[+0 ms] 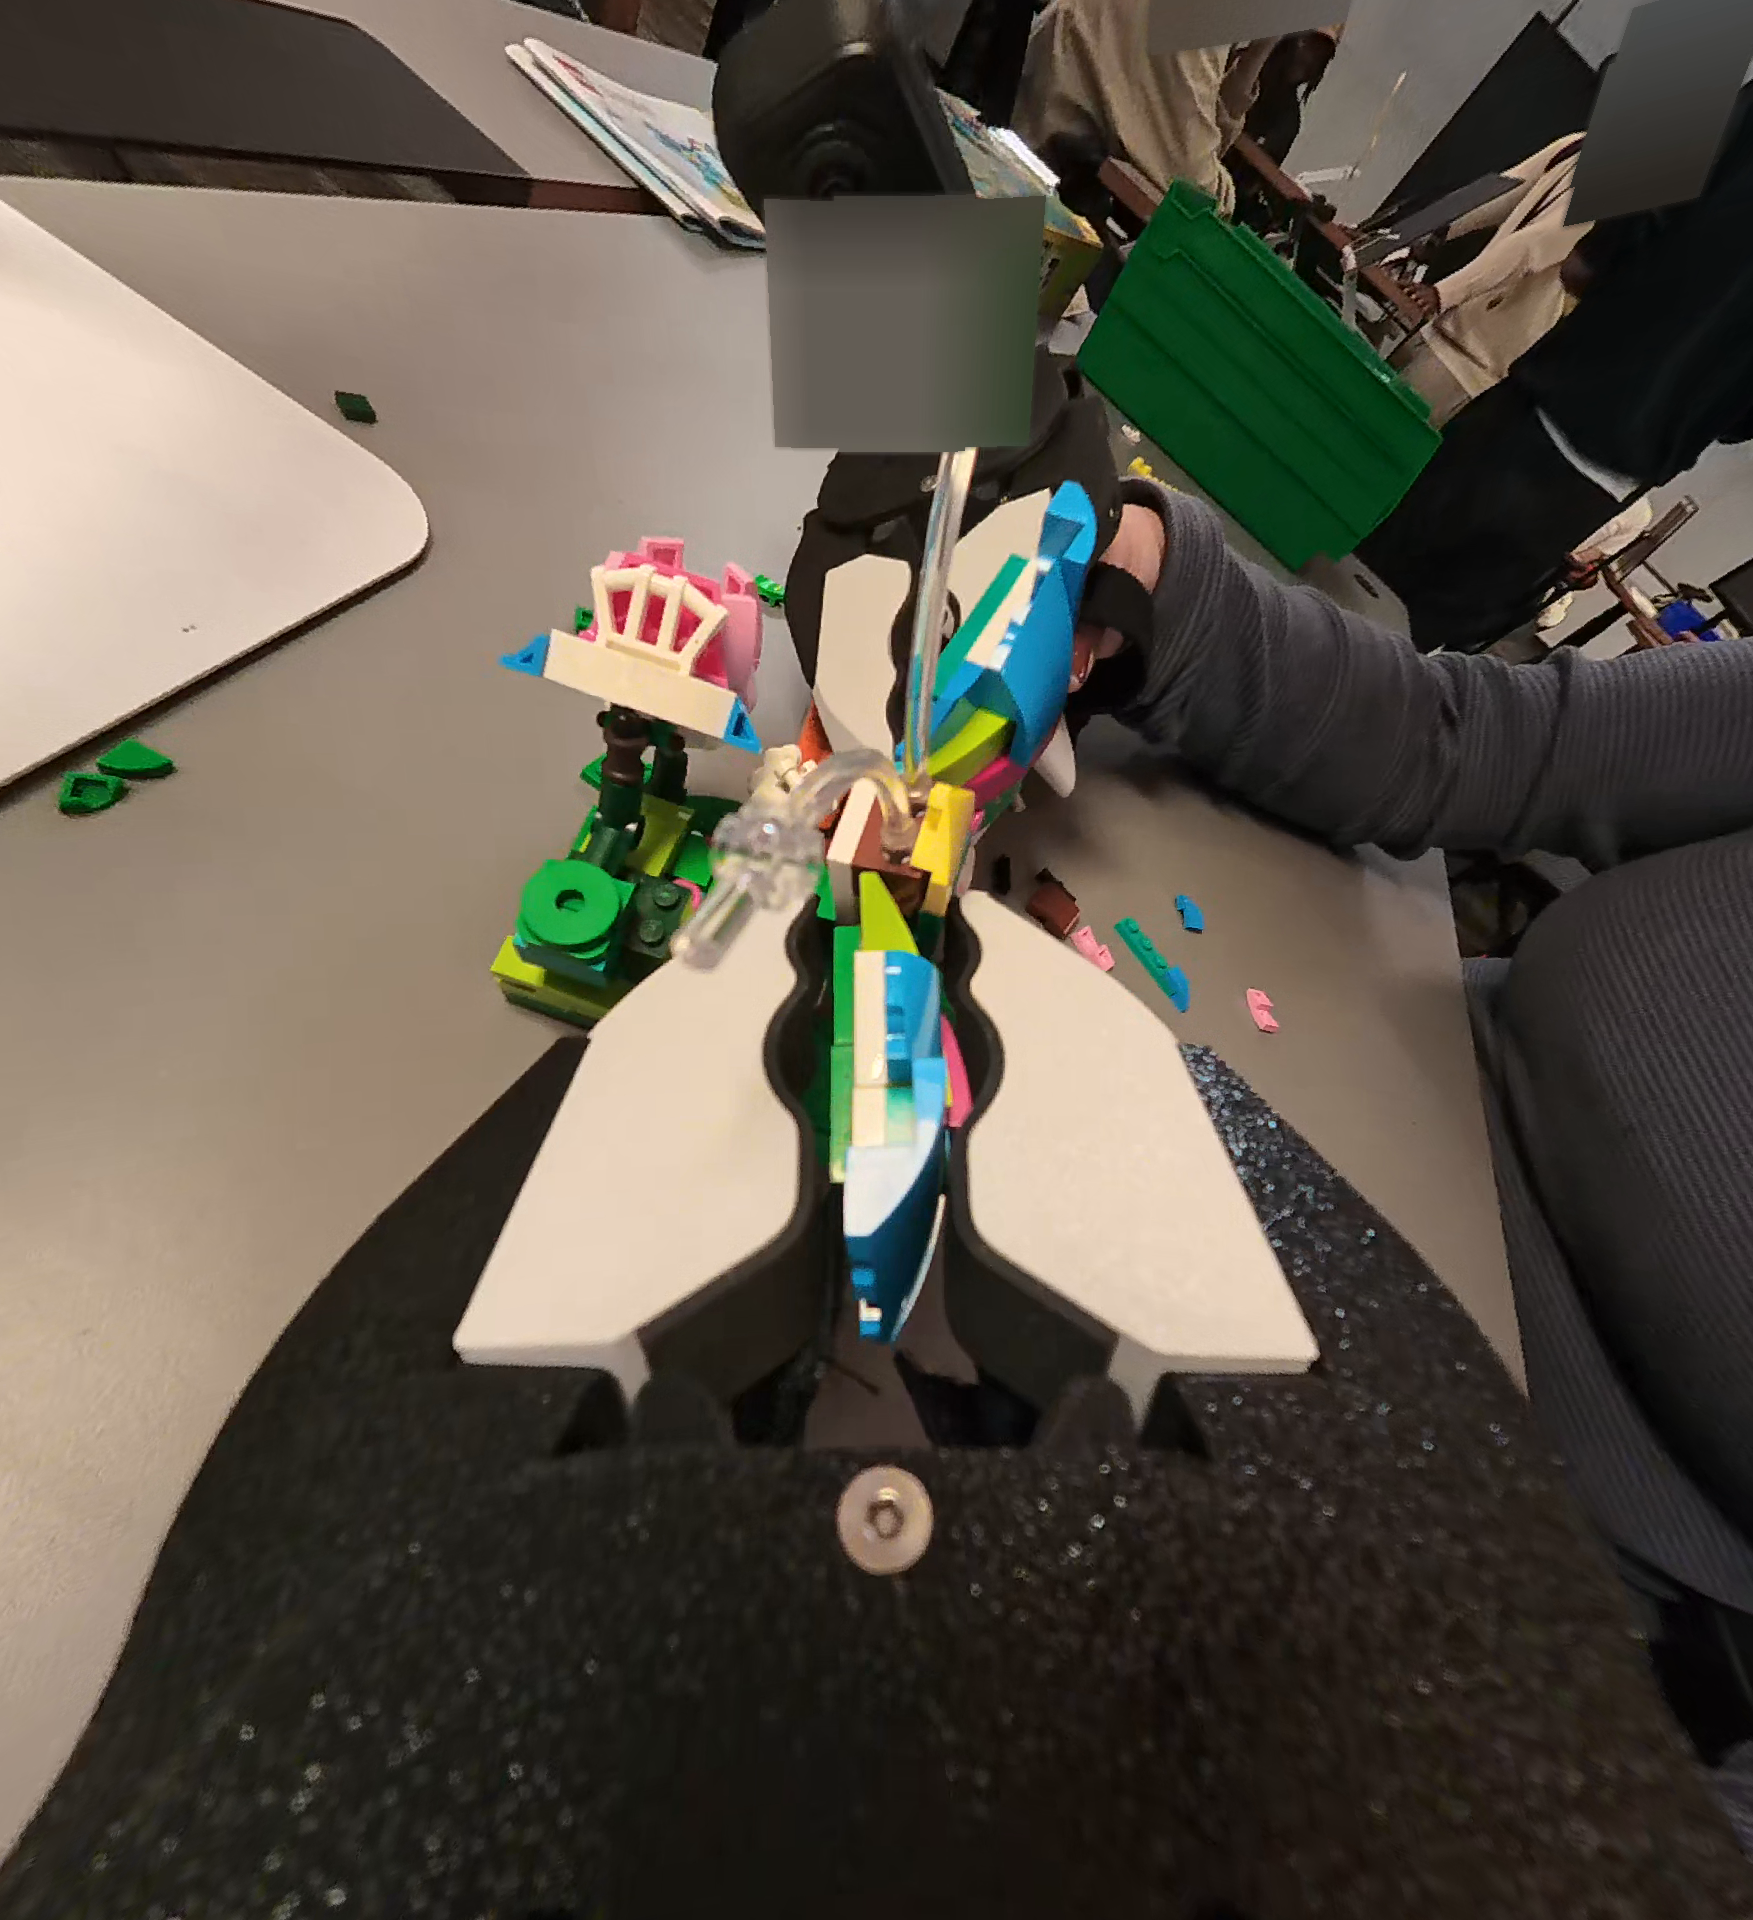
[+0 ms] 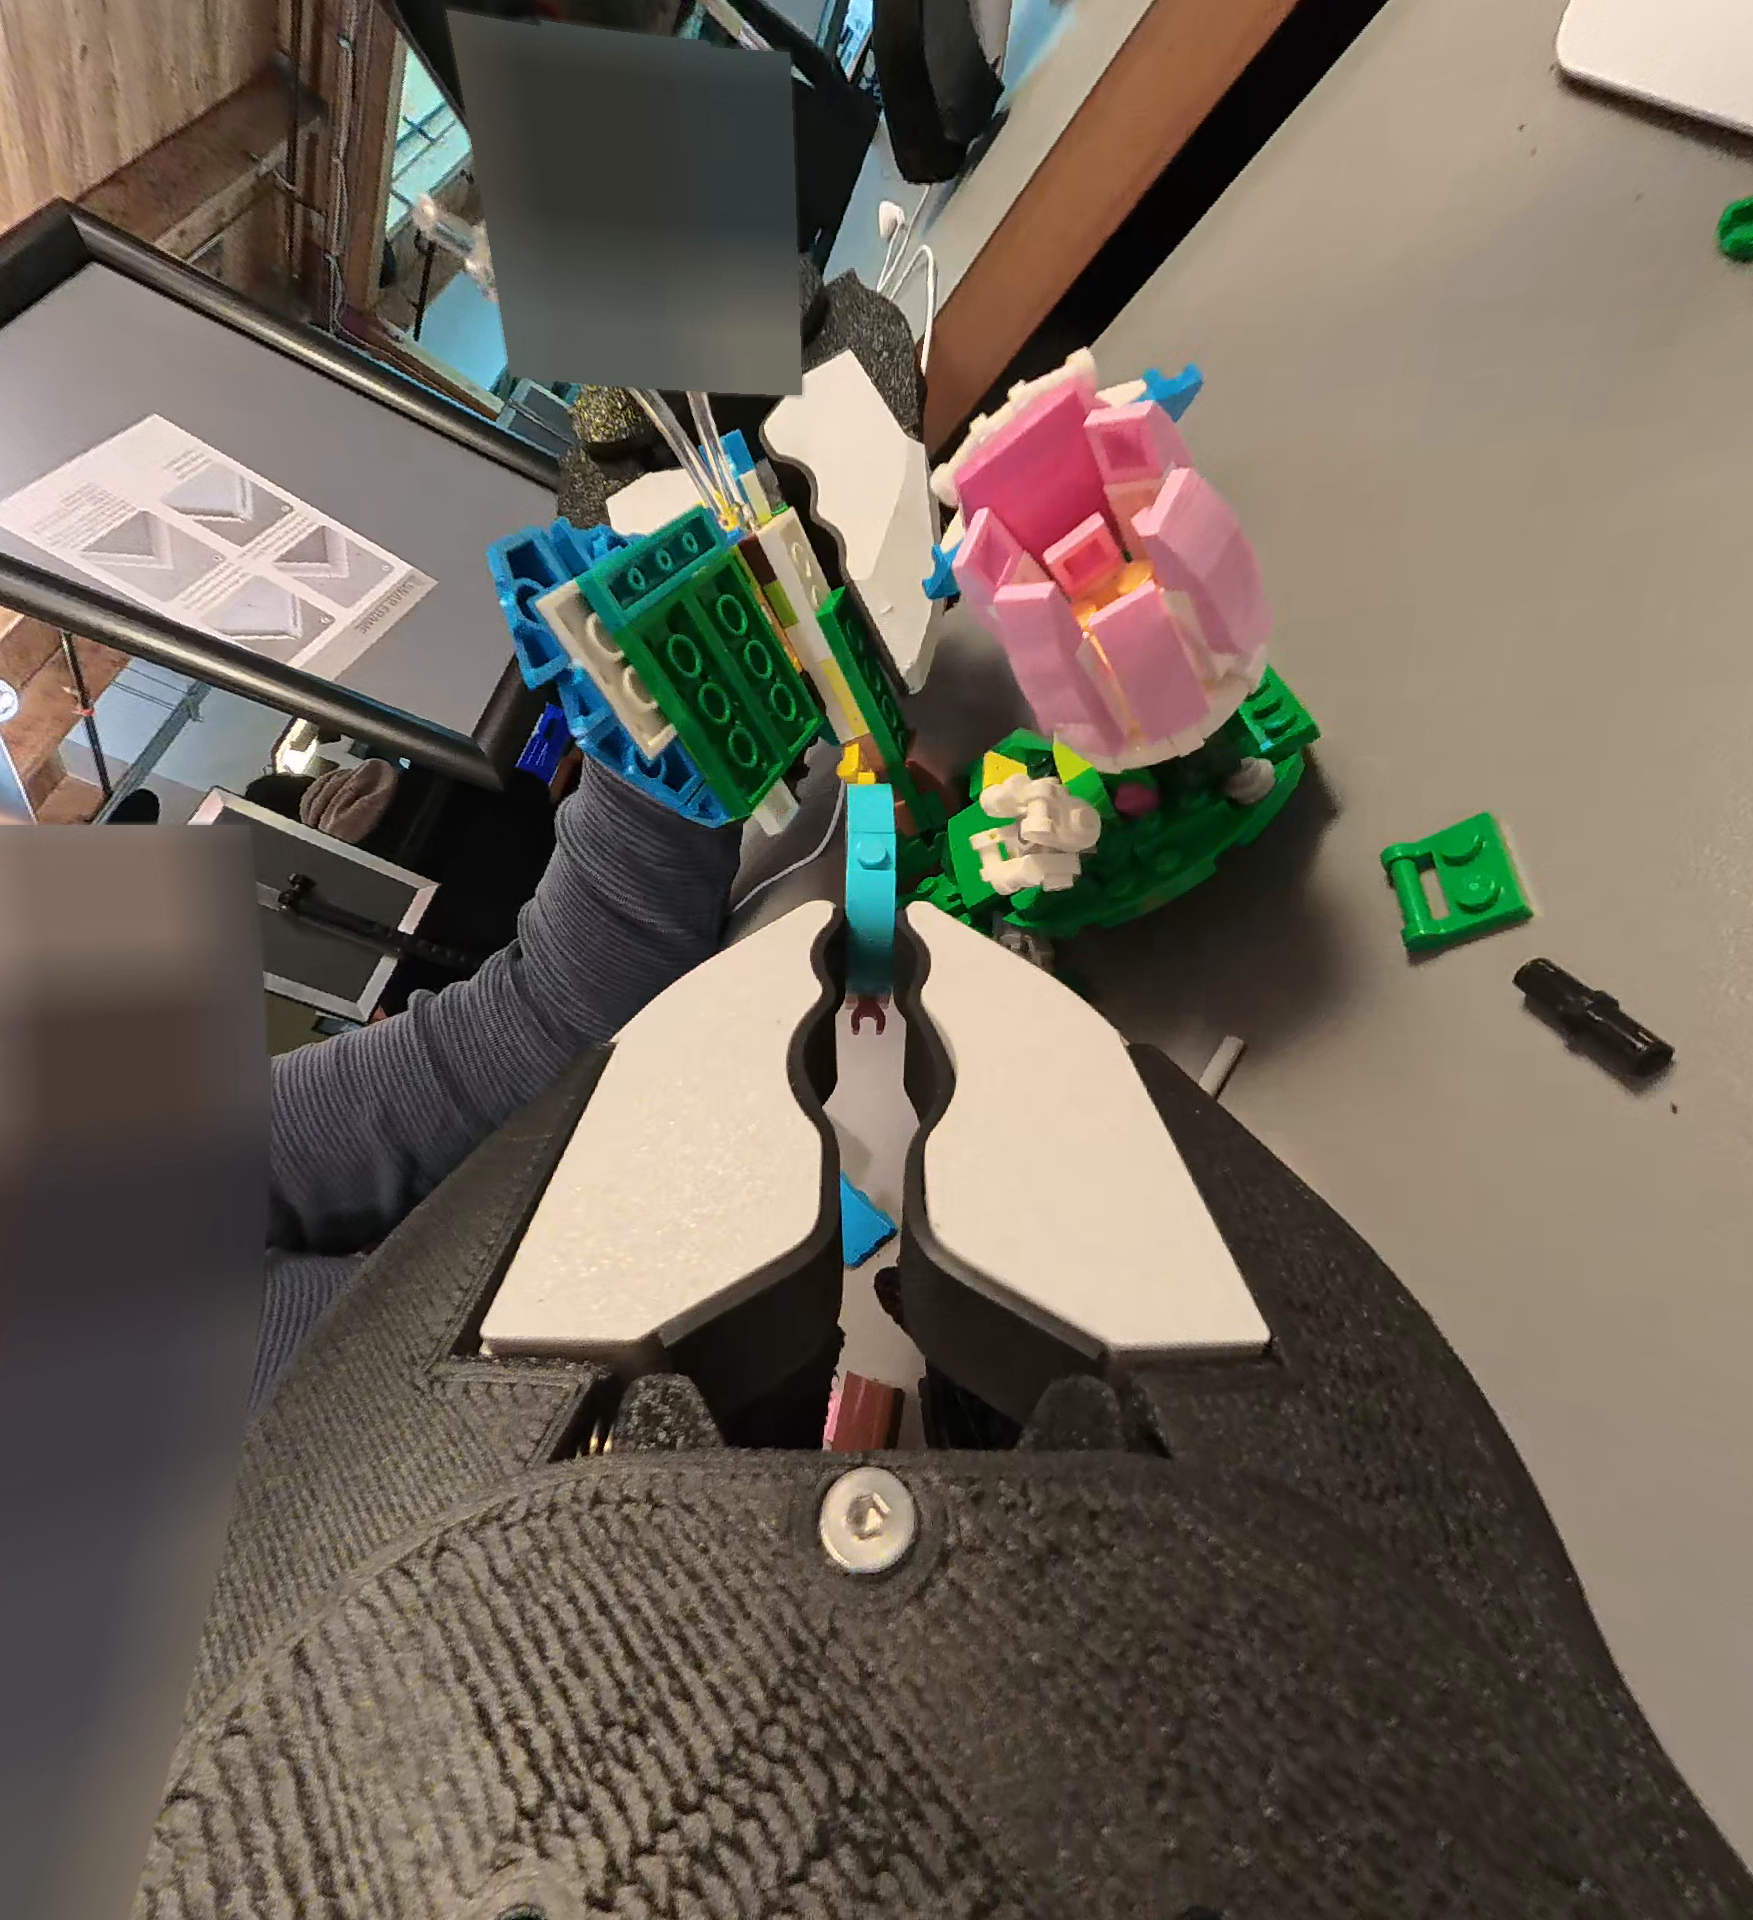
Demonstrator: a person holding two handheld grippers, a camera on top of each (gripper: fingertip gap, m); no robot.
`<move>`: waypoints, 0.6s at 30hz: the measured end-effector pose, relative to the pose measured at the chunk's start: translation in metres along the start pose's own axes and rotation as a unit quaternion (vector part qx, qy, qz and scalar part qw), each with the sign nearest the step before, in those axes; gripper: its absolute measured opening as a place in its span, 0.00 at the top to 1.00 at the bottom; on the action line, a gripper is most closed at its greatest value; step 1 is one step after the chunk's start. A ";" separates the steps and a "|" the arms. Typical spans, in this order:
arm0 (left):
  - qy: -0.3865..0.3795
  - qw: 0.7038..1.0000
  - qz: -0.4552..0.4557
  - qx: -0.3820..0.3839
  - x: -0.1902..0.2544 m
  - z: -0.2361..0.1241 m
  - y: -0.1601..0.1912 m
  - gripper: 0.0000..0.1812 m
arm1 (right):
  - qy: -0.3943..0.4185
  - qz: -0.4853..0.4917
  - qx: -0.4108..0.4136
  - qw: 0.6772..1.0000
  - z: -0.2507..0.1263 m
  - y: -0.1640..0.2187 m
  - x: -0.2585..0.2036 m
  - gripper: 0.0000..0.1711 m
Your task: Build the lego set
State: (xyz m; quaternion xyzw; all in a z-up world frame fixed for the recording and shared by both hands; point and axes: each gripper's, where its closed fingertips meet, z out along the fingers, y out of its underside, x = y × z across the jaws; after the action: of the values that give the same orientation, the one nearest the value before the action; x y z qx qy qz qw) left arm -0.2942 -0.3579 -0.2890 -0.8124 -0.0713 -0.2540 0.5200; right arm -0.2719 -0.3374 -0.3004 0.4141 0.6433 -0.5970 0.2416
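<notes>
Left wrist view: lego wing (image 1: 893,1091) clamped between left hand-held gripper (image 1: 877,914) fingers.

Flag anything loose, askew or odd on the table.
Nothing looks damaged. Loose pieces lie scattered on the grey table: a green hinge plate and a black connector pin beside the pink flower model, which looks upright on its green base. Each claw is shut on a lego piece.

Left wrist cam rides just behind its own fingers (image 1: 706,1122), angled down over the grey table (image 1: 332,935), very close in. Right wrist cam: same mount, rolled view (table runs diagonally), facing back toward it. Both share the pink flower model (image 1: 659,649) (image 2: 1111,582) and multicolour brick assembly (image 1: 898,1101) (image 2: 685,665).
</notes>
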 end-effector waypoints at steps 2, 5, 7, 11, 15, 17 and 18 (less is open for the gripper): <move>-0.002 1.000 -0.007 0.001 0.000 0.000 -0.001 0.88 | 0.003 -0.007 0.002 1.000 0.000 -0.001 0.000 0.96; -0.006 0.999 -0.042 0.017 -0.003 -0.002 -0.005 0.88 | 0.022 -0.043 0.005 0.999 -0.002 -0.002 0.000 0.96; -0.010 0.997 -0.076 0.033 -0.006 -0.005 -0.009 0.88 | 0.041 -0.085 0.010 0.995 -0.004 -0.004 -0.001 0.96; -0.014 0.990 -0.128 0.054 -0.009 -0.008 -0.014 0.88 | 0.100 -0.219 0.023 0.970 -0.007 -0.012 -0.004 0.96; -0.009 0.987 -0.149 0.053 -0.006 -0.008 -0.014 0.88 | 0.161 -0.347 0.031 0.924 -0.005 -0.019 -0.009 0.96; -0.006 0.987 -0.152 0.053 -0.005 -0.008 -0.014 0.88 | 0.177 -0.374 0.033 0.910 -0.004 -0.021 -0.009 0.96; -0.006 0.987 -0.153 0.053 -0.005 -0.008 -0.013 0.88 | 0.180 -0.383 0.029 0.905 -0.003 -0.020 -0.009 0.96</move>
State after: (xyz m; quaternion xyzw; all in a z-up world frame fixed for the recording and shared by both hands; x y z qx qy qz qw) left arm -0.3059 -0.3580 -0.2778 -0.7649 -0.2109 -0.3216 0.5168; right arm -0.2831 -0.3358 -0.2814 0.2427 0.7676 -0.5769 -0.1379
